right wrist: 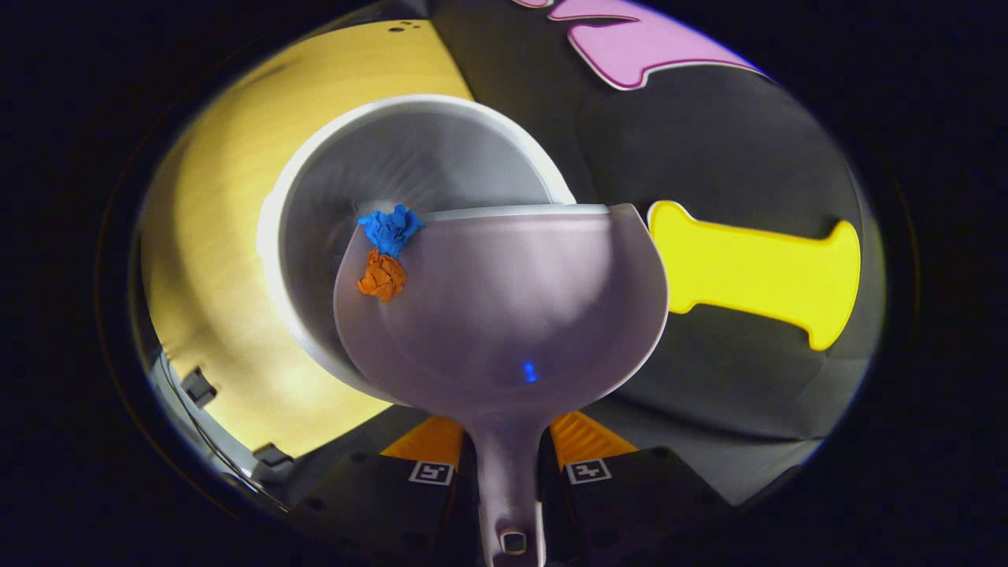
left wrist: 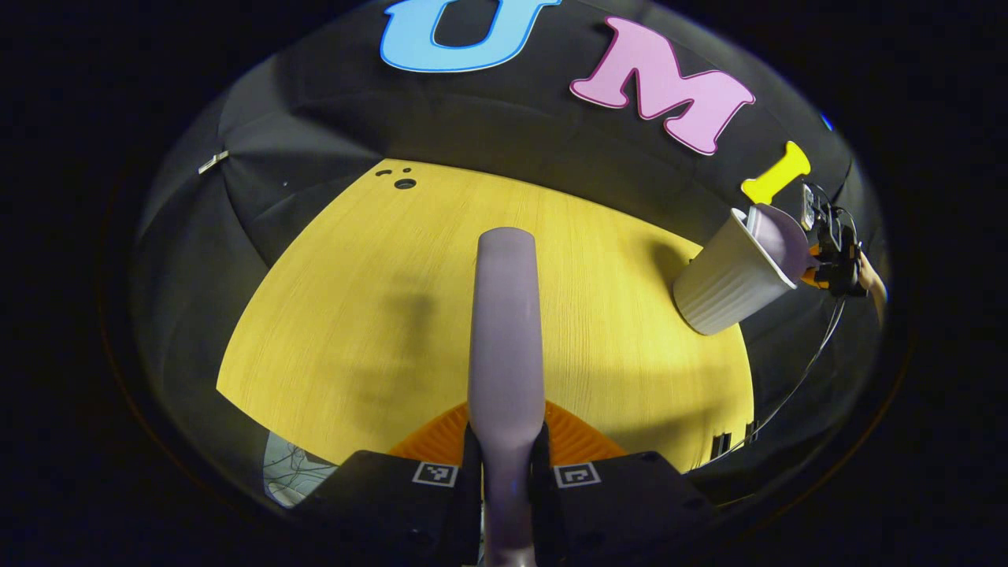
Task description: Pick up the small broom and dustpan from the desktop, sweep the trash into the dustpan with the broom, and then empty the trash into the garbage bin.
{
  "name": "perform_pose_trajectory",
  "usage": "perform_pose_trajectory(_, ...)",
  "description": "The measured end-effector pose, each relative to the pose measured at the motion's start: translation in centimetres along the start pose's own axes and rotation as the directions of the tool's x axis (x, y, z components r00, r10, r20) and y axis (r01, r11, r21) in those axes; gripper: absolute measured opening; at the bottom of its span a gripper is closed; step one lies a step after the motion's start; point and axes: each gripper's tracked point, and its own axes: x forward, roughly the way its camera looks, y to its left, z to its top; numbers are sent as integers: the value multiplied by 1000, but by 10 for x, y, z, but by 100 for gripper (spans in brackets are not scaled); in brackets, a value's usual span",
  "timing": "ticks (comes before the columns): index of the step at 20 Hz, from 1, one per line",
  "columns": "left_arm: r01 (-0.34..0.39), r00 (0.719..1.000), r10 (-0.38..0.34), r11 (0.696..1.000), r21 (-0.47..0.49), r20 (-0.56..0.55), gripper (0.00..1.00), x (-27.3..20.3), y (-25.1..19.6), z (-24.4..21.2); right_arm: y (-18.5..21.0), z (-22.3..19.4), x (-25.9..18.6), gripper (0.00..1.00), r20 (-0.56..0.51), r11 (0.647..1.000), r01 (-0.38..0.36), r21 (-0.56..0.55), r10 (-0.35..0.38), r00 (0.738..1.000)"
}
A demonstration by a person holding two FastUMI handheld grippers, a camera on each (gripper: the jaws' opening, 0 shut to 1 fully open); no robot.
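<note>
The right gripper has its jaws clamped on the dustpan handle, tipping it over the garbage bin. A blue scrap and an orange scrap sit at the dustpan's edge. The left gripper has its jaws clamped on the broom handle above the yellow counter.

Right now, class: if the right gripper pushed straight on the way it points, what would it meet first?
The right gripper holds the dustpan by its handle. Ahead, the pan's front lip overlaps the garbage bin, so that lip would probably strike the bin first; depth is unclear.
</note>
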Motion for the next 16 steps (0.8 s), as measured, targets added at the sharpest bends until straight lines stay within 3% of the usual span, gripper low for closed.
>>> perform_pose_trajectory(3, -15, 1000, 15, 1000, -10, 0, 30, -3, 1, -2, -11, 4, 8, 37, 8, 991, 59, -118, -59, 998)
perform_pose_trajectory(4, -22, 1000, 22, 1000, -9, 1, 30, -4, 1, -2, -16, 8, 9, 41, 18, 979, 100, -176, -98, 995)
perform_pose_trajectory(7, -31, 1000, 31, 1000, 1, 7, 30, -4, -2, -1, -36, -4, 17, 36, 42, 930, 179, -321, -175, 984)
perform_pose_trajectory(8, -33, 999, 33, 999, 5, 10, 30, -4, -3, 0, -40, -11, 20, 31, 46, 928, 181, -325, -176, 983)
perform_pose_trajectory(13, -41, 999, 41, 999, 17, 21, 30, -2, -12, 5, -35, -7, 19, 41, 34, 936, 180, -302, -178, 983)
perform_pose_trajectory(15, -45, 999, 44, 999, 15, 29, 30, -4, -14, 8, -31, -10, 18, 32, 28, 952, 155, -263, -153, 988)
perform_pose_trajectory(16, -45, 998, 45, 999, 9, 34, 30, -4, -15, 9, -27, -10, 17, 41, 24, 963, 140, -230, -138, 990)
